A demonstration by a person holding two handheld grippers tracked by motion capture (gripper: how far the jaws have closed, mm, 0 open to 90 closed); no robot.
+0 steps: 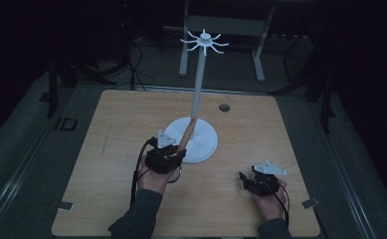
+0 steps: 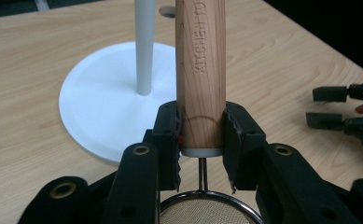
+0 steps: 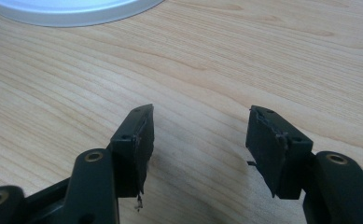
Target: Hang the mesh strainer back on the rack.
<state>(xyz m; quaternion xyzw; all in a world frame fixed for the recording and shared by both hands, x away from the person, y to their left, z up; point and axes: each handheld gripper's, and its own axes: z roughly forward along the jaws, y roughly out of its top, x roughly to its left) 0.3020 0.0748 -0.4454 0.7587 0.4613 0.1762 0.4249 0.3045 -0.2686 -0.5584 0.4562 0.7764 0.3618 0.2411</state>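
We see the left gripper [image 2: 201, 135] clamping a round wooden strainer handle [image 2: 200, 70], engraved "KITCHEN", above its metal mesh [image 2: 202, 212]; the right gripper [image 3: 198, 140] fingers stand wide, empty.

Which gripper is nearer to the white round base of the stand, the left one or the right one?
Left. The left gripper sits at the edge of the white base, clamped on a wooden handle. The right gripper rests farther away on the table, jaws open.
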